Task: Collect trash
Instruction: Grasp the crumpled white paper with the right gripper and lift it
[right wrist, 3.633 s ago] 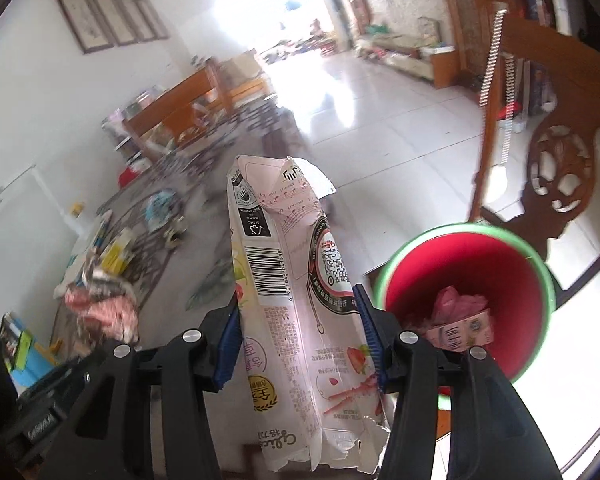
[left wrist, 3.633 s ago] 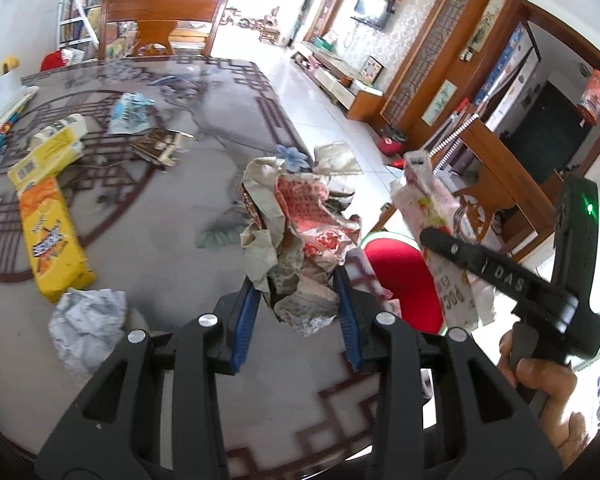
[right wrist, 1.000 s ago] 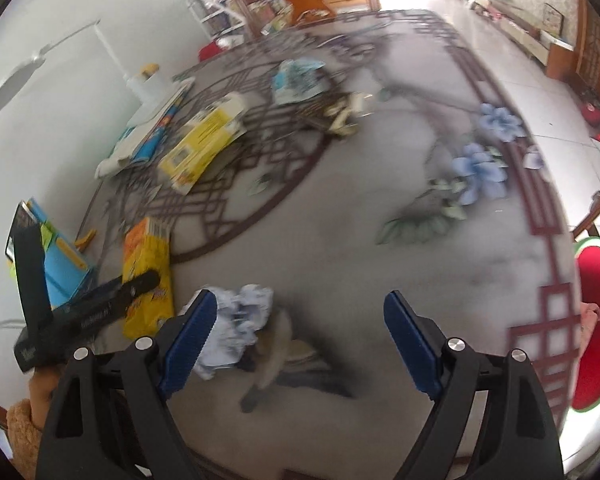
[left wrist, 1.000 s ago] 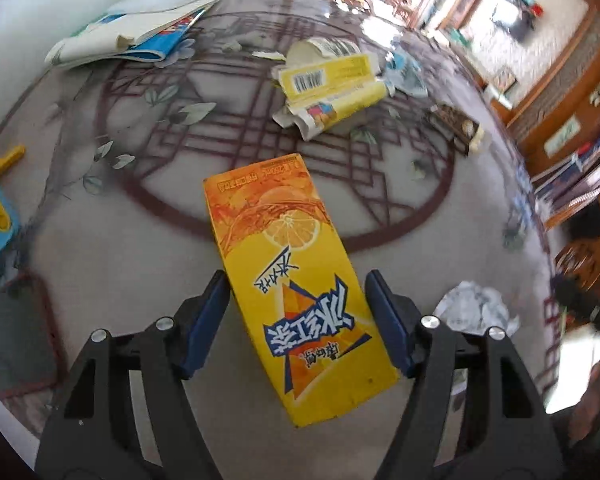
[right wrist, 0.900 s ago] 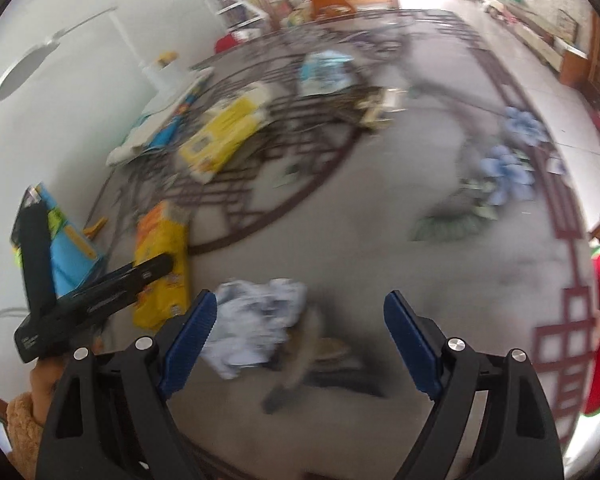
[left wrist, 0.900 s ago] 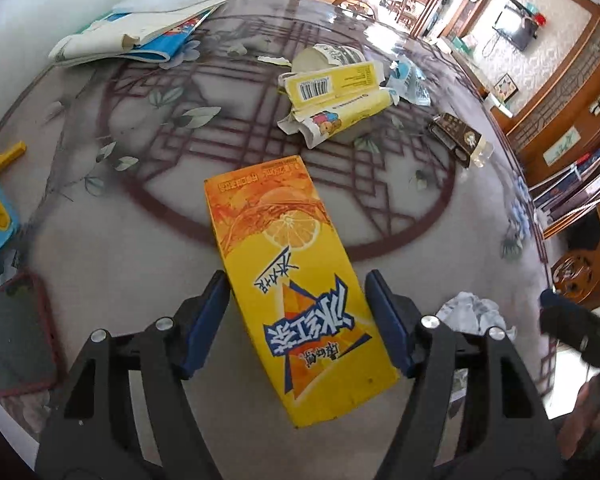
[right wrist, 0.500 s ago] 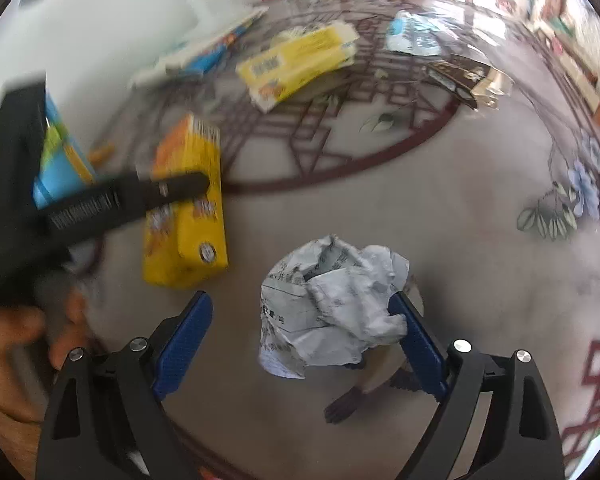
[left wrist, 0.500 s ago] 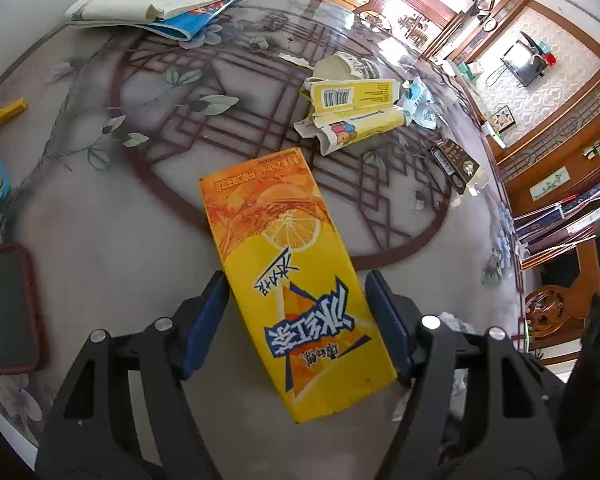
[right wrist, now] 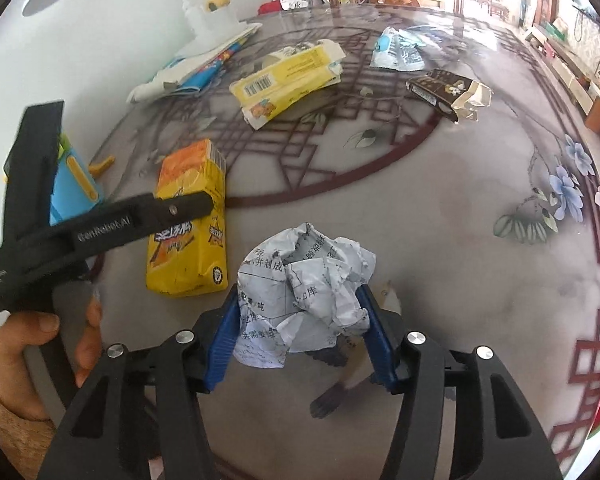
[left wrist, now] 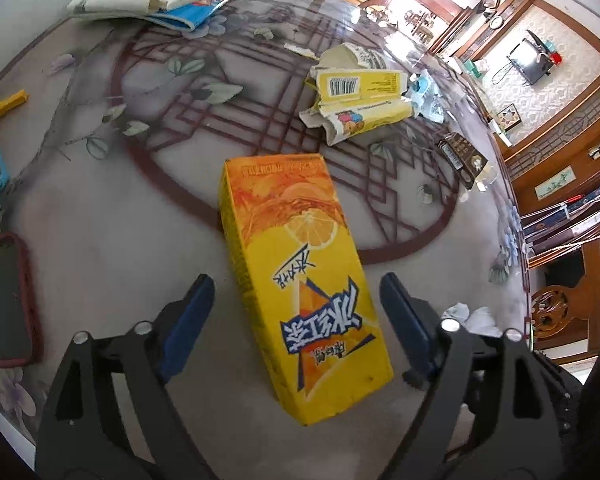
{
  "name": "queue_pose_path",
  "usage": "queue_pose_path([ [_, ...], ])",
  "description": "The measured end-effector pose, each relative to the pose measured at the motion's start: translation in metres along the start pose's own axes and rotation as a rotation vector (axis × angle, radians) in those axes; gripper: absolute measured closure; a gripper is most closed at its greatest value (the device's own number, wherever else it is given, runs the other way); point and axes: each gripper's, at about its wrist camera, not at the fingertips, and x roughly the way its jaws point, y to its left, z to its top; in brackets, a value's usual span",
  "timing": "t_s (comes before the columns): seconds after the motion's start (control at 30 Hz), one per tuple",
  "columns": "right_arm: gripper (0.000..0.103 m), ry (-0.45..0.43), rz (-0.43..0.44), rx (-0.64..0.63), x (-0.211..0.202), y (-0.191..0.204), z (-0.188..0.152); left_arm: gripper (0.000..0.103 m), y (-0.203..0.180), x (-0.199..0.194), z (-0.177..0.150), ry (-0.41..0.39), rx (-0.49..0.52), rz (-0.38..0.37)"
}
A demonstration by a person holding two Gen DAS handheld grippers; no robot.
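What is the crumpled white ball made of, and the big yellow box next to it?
The crumpled ball looks like thin matte paper: sharp creases and printed black text show. The yellow box seems coated cardboard, like a drink carton, with crisp folded edges, glossy print and slight dents. The right gripper pinches the ball.

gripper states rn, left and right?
Left gripper: open, straddling the orange-yellow drink carton, no contact.
Right gripper: shut on the crumpled printed paper ball.

A home's living-dining room — patterned glass table (left wrist: pixel 100 216), carved wooden chair (left wrist: pixel 556 312), wall-mounted television (left wrist: pixel 530 60).
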Motion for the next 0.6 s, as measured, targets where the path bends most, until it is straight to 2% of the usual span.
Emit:
queue_pose_path([
  [0.1, 0.048, 0.003, 0.008, 0.006, -0.001, -0.001, 0.0, 0.019, 0.0, 0.001, -0.001, -0.002, -0.009, 0.0],
  [0.2, 0.048, 0.003, 0.014, 0.009, 0.0, 0.0, 0.001, 0.019, -0.001, -0.006, 0.0, -0.054, -0.002, -0.006],
  [0.33, 0.047, -0.006, 0.026, 0.018, -0.004, -0.002, 0.001, 0.018, -0.011, -0.018, 0.001, -0.129, 0.073, 0.052],
  [0.47, 0.047, -0.004, 0.033, 0.03, -0.005, -0.004, 0.001, 0.018, -0.012, -0.019, 0.002, -0.146, 0.083, 0.113],
  [0.6, 0.047, -0.003, 0.034, 0.027, -0.005, -0.004, 0.001, 0.018, -0.012, -0.015, 0.004, -0.129, 0.074, 0.099],
])
